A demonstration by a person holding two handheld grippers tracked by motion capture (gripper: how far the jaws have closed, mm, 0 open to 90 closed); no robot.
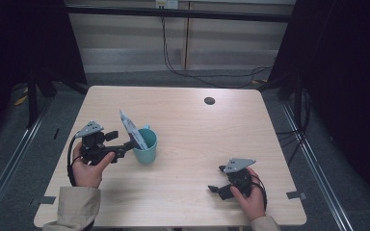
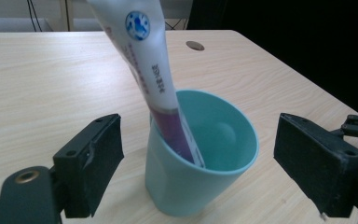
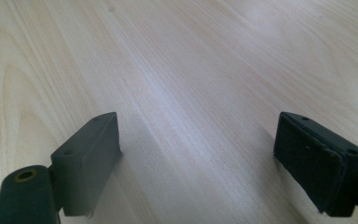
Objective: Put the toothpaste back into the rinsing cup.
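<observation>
Toothpaste tube (image 2: 149,70) leans inside the teal cup (image 2: 200,186) on the tabletop (image 1: 197,134). Left tongs (image 2: 198,163) stand spread around the cup, touching nothing; right tongs (image 3: 205,163) stand spread, well apart from the cup.

Dim room with black surrounds at 9 and 3 o'clock in the high view, tabletop (image 1: 197,139) evenly lit from above, soft shadows under both hands, pale glare streak on the wood in the right gripper view, near tongs soft-focused, slight grain.
</observation>
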